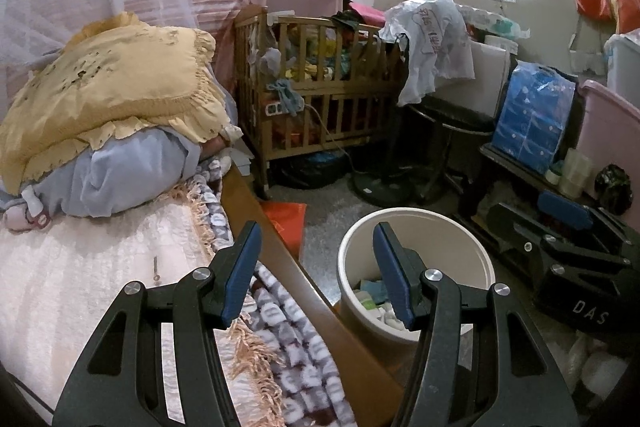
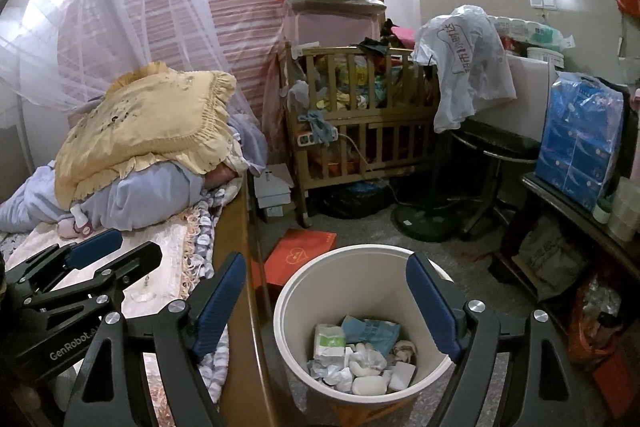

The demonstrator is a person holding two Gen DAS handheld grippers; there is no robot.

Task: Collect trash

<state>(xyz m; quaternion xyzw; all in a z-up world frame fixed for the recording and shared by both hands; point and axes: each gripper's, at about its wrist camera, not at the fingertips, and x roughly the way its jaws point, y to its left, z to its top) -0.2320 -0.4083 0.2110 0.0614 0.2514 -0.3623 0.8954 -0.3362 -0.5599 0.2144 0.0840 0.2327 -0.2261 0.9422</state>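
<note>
Blue-padded fingers of the right gripper stand wide apart and empty above a white bin on the floor beside the bed; trash of crumpled paper and wrappers lies at its bottom. The left gripper, at 9 o'clock from the bin, hovers over the bed's edge, its fingers apart, holding nothing. Beyond, at 12 o'clock, stands a wooden crib.

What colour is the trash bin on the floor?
The trash bin is white or cream, inside and outside. It shows best in the right wrist view.
</note>
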